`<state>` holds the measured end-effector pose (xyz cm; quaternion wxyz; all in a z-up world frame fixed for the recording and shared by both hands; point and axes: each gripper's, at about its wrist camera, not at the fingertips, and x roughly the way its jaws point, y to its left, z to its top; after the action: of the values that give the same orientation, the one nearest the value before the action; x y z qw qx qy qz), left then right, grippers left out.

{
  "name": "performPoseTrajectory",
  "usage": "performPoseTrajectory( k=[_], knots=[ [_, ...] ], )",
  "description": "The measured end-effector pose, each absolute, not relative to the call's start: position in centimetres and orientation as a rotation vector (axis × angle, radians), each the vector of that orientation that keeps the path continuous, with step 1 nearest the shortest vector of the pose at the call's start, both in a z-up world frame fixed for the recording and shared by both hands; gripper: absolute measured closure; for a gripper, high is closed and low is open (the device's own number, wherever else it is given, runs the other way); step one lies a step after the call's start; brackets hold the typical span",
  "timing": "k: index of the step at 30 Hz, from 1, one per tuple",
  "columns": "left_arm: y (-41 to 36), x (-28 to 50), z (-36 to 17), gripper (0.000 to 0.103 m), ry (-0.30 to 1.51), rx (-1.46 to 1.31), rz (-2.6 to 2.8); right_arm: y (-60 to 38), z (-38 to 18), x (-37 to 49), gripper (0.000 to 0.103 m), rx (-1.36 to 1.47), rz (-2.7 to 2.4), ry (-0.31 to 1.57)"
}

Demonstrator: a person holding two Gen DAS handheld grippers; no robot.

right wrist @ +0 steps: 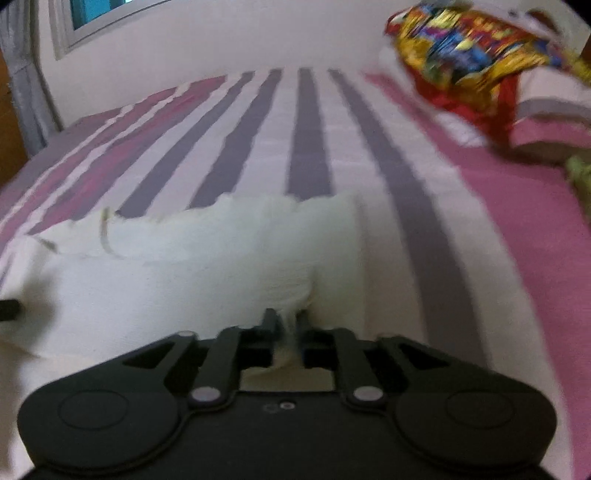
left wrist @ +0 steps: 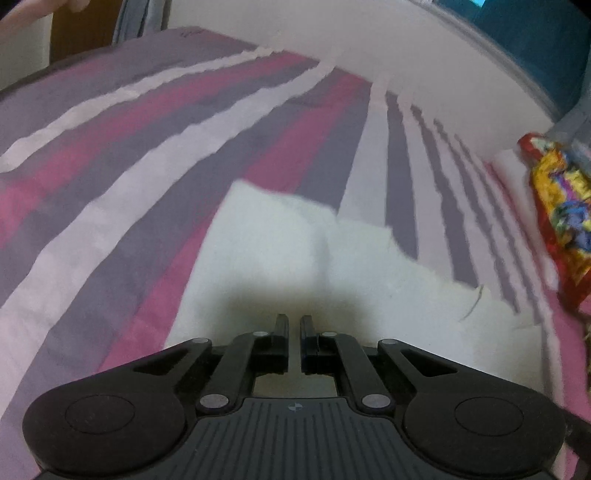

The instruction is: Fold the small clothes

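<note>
A white cloth (left wrist: 277,240) lies on the striped bedsheet (left wrist: 147,166), partly folded, with a doubled layer along its far edge (right wrist: 207,229). My left gripper (left wrist: 294,321) hovers low over the near part of the cloth. Its jaws are shut with only a thin slit between them, and nothing shows in it. My right gripper (right wrist: 288,323) is at the cloth's near right part. A bunched ridge of the white cloth (right wrist: 184,273) is pinched between its fingers and rises from them. A loose thread (right wrist: 105,232) hangs off the folded edge.
A bright red, yellow and blue garment (right wrist: 461,40) is heaped on a pillow (right wrist: 546,107) at the right, also in the left wrist view (left wrist: 557,206). A green item (right wrist: 580,173) sits at the far right. A wall and window frame (right wrist: 70,26) lie beyond the bed.
</note>
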<state>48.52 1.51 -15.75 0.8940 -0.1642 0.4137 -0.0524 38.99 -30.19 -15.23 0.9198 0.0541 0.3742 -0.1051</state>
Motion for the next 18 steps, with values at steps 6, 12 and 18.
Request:
performPoseTrajectory(
  k=[6,12,18],
  knots=[
    [0.9,50.9,-15.8,0.1,0.849,-0.303,-0.069,-30.0,-13.6,38.5,0.083,0.12,-0.203,0.691],
    [0.4,52.0,-17.9,0.1,0.885,-0.272,-0.051,-28.8,-16.2,41.2,0.084,0.081,-0.152,0.816],
    [-0.5,49.8,-17.1,0.1,0.886,-0.187,-0.081,-28.8,-15.0,40.9,0.081,0.138,-0.144,0.796]
  ],
)
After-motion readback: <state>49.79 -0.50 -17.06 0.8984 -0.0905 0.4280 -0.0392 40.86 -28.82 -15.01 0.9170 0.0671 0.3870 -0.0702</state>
